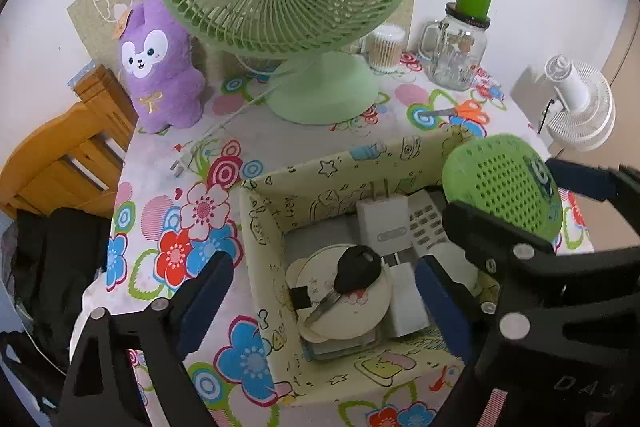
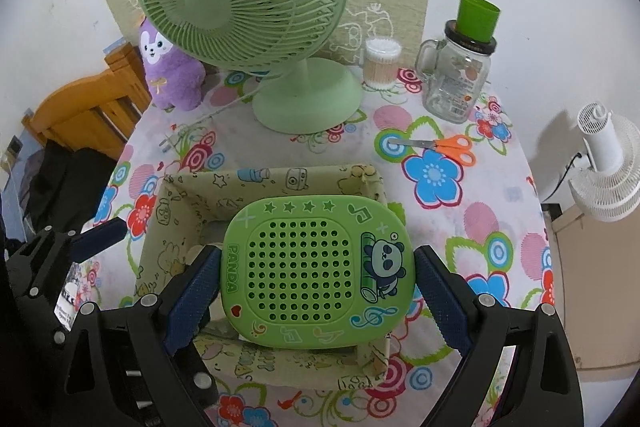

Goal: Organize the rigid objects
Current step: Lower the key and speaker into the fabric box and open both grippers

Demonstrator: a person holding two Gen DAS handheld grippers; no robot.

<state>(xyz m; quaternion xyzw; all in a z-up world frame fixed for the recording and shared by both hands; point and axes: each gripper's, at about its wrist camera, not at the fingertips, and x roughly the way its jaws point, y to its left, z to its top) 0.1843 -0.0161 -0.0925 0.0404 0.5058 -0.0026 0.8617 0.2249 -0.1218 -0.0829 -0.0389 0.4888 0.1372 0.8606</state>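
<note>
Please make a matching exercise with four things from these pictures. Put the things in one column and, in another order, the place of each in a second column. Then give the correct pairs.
Things:
1. green panda case
2. black key
3. orange scissors
4. green cup

Places:
A. on top of the glass jar
B. lying flat on the flowered tablecloth
C. held between the fingers of the right hand-held gripper, above the fabric box
D. inside the fabric box, on a round cream lid

Pairs: 1-C, 2-D, 3-B, 4-A
</note>
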